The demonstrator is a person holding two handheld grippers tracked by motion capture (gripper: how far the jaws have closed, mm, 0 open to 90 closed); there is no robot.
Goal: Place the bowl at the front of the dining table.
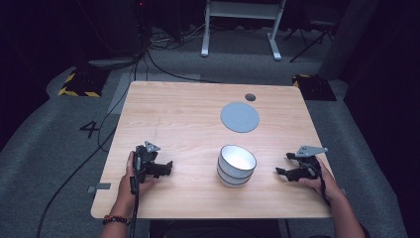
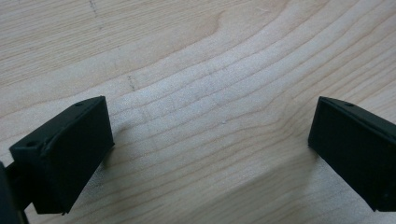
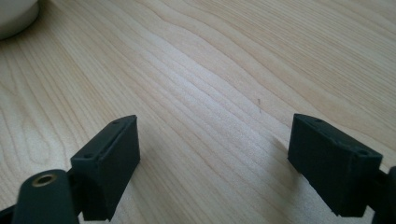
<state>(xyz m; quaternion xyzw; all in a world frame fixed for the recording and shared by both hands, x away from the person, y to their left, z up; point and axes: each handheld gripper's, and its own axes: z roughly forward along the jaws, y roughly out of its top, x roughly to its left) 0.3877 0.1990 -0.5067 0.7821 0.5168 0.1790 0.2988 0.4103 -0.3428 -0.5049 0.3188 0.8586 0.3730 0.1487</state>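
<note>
While the high view shows the grey disc (image 1: 239,117), gripper views show bare table (image 2: 201,70).

Left gripper (image 1: 167,167): jaws wide apart, nothing between — held low, pointing right.
Right gripper (image 1: 281,164): jaws spread, empty — pointing left.
Forearms: reach in from near edge.

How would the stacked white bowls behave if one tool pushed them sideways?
The bowls look like glazed ceramic, so probably stiff, fairly heavy and breakable. There seem to be two nested, so a push on the top rim might shift or rock the upper one rather than move both. On the smooth table, a low push would likely slide them, not tip them.
</note>
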